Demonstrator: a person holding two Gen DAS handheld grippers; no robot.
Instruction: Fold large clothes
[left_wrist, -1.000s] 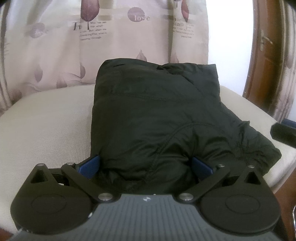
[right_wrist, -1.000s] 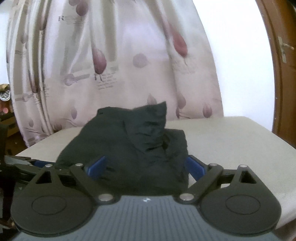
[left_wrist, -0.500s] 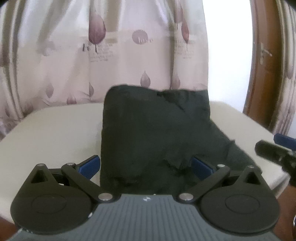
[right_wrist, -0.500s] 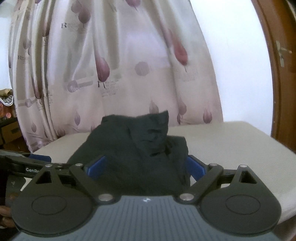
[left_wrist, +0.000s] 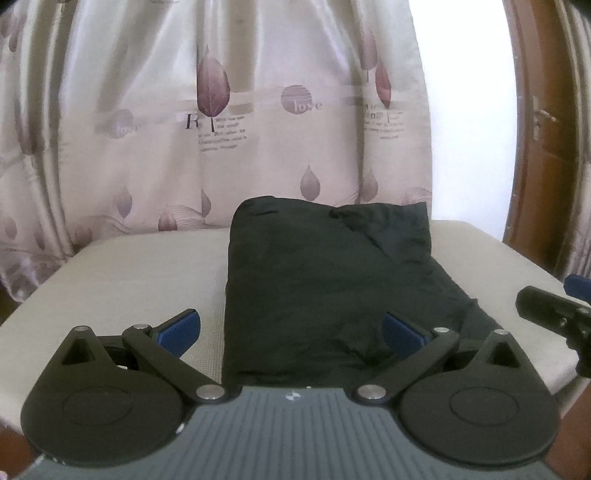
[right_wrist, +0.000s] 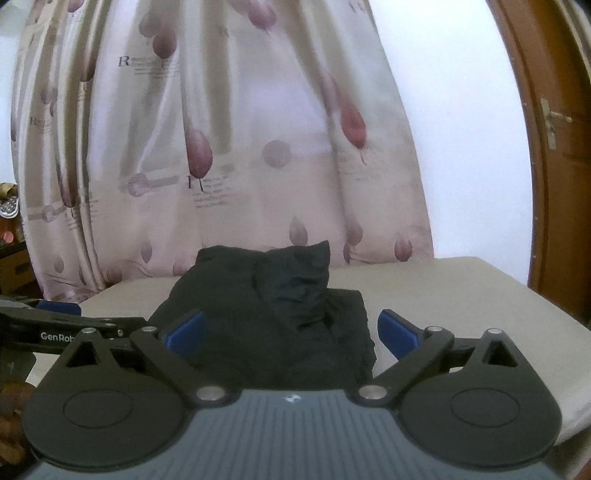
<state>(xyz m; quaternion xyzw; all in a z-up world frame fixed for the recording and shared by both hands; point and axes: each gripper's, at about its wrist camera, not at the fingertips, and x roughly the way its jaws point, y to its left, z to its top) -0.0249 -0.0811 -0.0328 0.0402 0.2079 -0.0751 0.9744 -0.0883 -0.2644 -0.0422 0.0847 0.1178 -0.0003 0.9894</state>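
A black padded garment (left_wrist: 325, 273) lies folded into a thick rectangle on the beige cushioned surface (left_wrist: 129, 280). It also shows in the right wrist view (right_wrist: 273, 314), with one corner sticking up at the back. My left gripper (left_wrist: 291, 330) is open and empty, held just in front of the garment's near edge. My right gripper (right_wrist: 291, 330) is open and empty, in front of the garment's near right corner. The right gripper's finger shows at the right edge of the left wrist view (left_wrist: 543, 310). The left gripper shows at the left of the right wrist view (right_wrist: 59, 325).
A pale curtain with purple leaf prints (left_wrist: 240, 122) hangs behind the surface. A brown wooden door frame (left_wrist: 539, 129) stands at the right. A white wall (right_wrist: 454, 140) is behind. The beige surface (right_wrist: 461, 291) extends to the right of the garment.
Both grippers have pulled back and risen away from the garment. The left jaws no longer straddle its near edge. The garment lies still.
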